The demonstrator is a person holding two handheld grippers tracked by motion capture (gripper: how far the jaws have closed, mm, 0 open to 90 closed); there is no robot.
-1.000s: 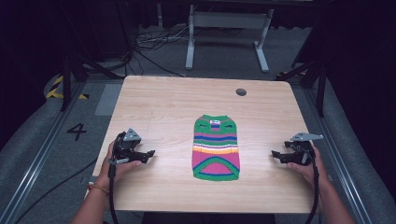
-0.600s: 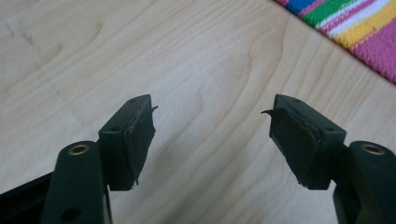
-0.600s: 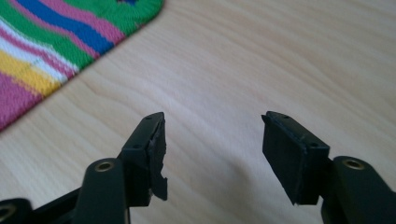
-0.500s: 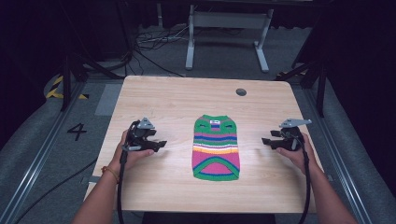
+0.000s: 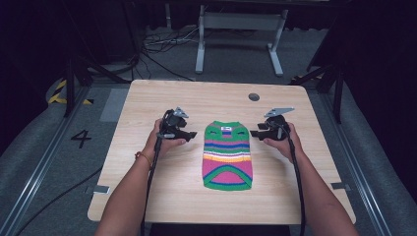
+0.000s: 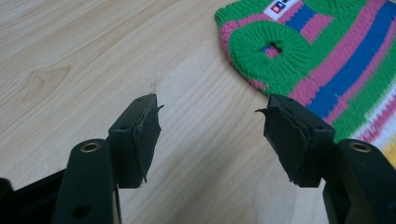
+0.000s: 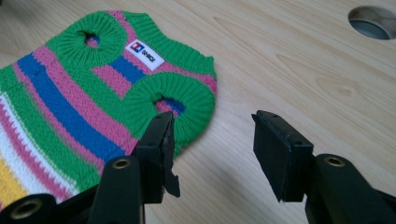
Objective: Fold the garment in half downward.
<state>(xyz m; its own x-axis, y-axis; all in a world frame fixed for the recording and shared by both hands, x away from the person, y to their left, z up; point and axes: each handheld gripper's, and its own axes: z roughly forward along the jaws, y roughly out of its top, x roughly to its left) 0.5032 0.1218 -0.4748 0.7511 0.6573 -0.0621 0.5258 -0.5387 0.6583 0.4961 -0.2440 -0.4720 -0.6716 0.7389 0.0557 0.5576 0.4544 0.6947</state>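
Observation:
A small striped knit sweater in green, pink, blue, white and yellow lies flat in the middle of the wooden table, neck end away from me. My left gripper hovers just off its upper left corner, open and empty; the left gripper view shows the sweater's green sleeve hole ahead and to the right of the jaws. My right gripper is open beside the upper right corner. In the right gripper view the jaws stand at the sweater's edge, near a sleeve hole.
A round cable hole sits in the tabletop at the back right, also seen as the hole in the right gripper view. Cables trail from both grippers toward me. Metal frame legs and floor wires lie beyond the table.
Both grippers have moved forward and inward from the near table edges to either side of the sweater's neck end. The sweater has not moved.

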